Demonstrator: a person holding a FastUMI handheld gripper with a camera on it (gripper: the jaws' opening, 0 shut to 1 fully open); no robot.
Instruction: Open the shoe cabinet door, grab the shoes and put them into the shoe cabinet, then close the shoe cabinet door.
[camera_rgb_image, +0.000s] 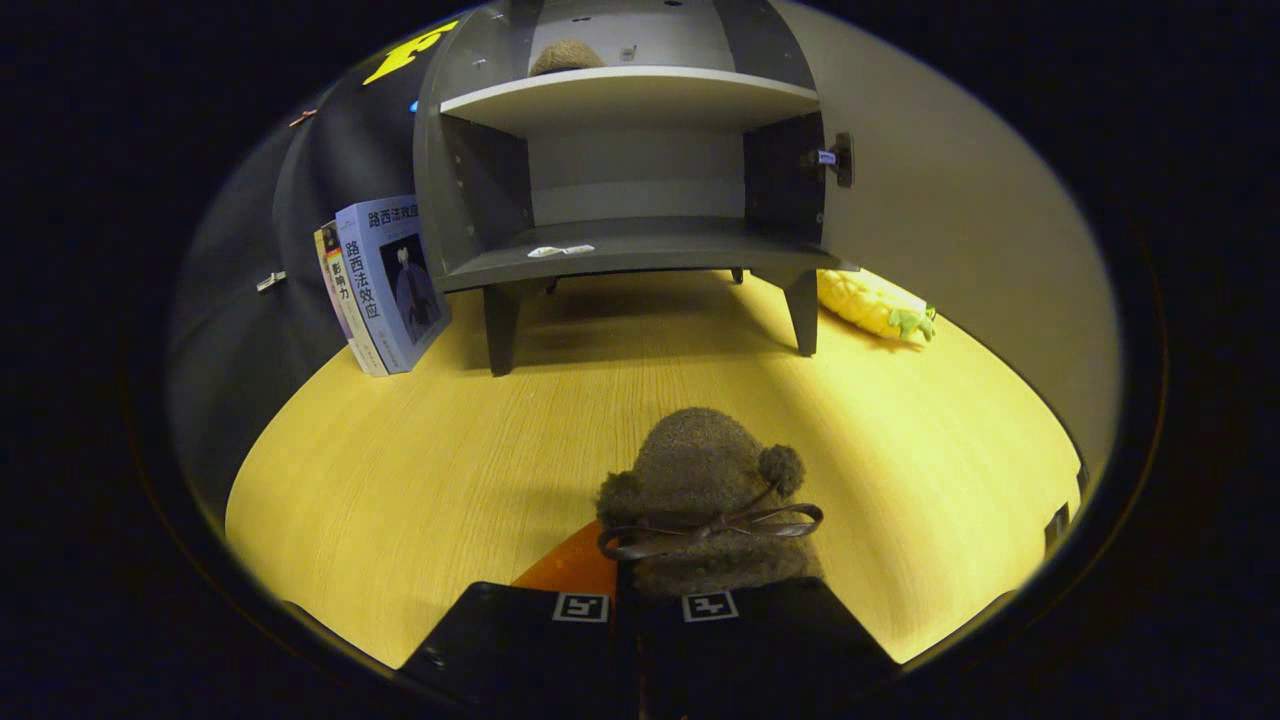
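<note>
A brown fuzzy shoe (700, 470) with two pom-poms and a thin bow sits right at my fingers, toe pointing away toward the cabinet. My gripper (628, 610) is shut on the shoe's heel end, and an orange part of the shoe shows beside the left finger. Beyond the shoe stands the grey shoe cabinet (480, 200) on short legs. Its door (950, 230) is swung wide open to the right. The lower shelf (640, 245) holds just a small white tag. A second brown shoe (565, 58) rests on the upper shelf.
The wooden table top (400, 480) stretches between me and the cabinet. Two books (385, 285) lean against the booth wall left of the cabinet. A yellow pineapple plush toy (875, 305) lies by the cabinet's right front leg, under the open door.
</note>
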